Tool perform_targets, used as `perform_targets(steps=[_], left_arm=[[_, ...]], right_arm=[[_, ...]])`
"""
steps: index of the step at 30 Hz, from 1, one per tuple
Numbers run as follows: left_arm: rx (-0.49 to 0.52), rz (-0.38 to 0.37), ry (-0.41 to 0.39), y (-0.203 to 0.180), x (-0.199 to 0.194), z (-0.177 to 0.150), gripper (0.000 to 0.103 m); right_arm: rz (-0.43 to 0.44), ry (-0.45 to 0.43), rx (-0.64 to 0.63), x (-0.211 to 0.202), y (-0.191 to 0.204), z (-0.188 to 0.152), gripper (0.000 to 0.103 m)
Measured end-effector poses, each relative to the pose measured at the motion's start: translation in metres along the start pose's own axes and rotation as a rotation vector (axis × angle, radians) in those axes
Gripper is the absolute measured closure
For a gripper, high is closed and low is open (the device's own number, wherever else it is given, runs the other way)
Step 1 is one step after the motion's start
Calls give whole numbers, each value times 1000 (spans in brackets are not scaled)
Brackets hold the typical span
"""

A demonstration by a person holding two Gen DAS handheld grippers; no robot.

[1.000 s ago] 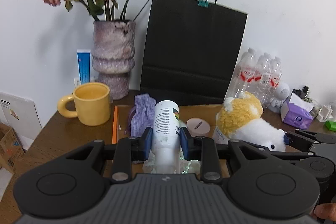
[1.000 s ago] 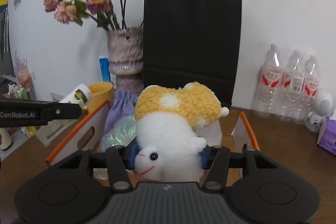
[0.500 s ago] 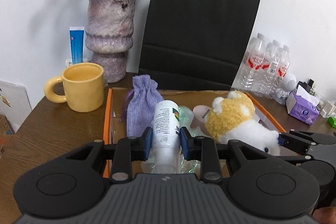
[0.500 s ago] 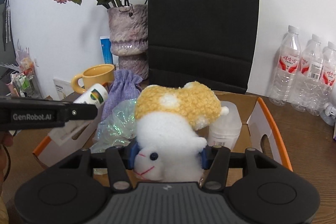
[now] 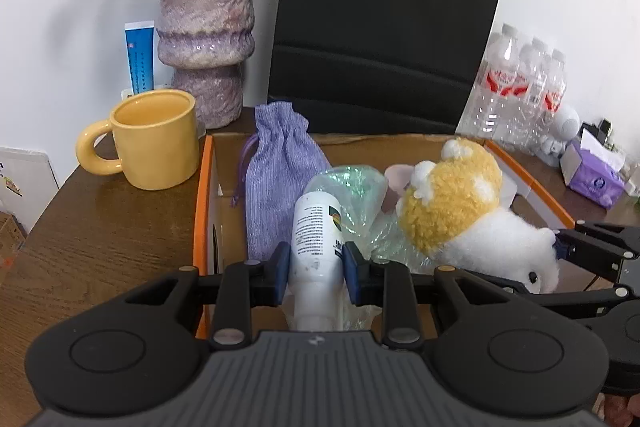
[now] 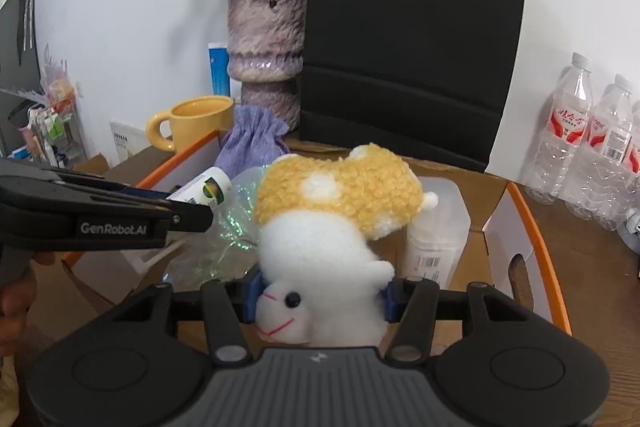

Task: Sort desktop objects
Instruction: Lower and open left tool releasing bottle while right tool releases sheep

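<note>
My left gripper (image 5: 314,267) is shut on a white bottle (image 5: 316,239) and holds it over the orange-rimmed cardboard box (image 5: 202,195). My right gripper (image 6: 318,297) is shut on a yellow-and-white plush toy (image 6: 336,211), also over the box (image 6: 536,227). The plush (image 5: 452,199) shows at the right in the left wrist view, the bottle (image 6: 204,189) at the left in the right wrist view. In the box lie a purple drawstring pouch (image 5: 280,171), a crinkled clear plastic bag (image 5: 356,195) and a translucent white container (image 6: 436,227).
A yellow mug (image 5: 154,137) stands left of the box. Behind are a purple vase with dried roses (image 5: 206,31), a blue tube (image 5: 139,57) and a black paper bag (image 5: 384,27). Water bottles (image 5: 520,91) and a purple tissue pack (image 5: 592,175) are at the right.
Both grippers have moved down and forward toward the box with their objects. The box interior now fills more of both views.
</note>
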State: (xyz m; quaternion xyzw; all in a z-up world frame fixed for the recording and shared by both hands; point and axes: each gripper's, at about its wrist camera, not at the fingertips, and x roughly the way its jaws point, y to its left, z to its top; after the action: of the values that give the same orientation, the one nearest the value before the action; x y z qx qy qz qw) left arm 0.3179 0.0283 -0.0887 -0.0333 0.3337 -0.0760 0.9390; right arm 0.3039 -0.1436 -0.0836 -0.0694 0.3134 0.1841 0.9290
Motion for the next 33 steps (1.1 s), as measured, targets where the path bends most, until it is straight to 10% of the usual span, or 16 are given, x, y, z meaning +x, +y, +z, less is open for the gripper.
perform_targets(steps=[33], left_arm=[[-2,17,25,3,1,-2,74]], right_arm=[[15,103,62,23,-13,-10,44]])
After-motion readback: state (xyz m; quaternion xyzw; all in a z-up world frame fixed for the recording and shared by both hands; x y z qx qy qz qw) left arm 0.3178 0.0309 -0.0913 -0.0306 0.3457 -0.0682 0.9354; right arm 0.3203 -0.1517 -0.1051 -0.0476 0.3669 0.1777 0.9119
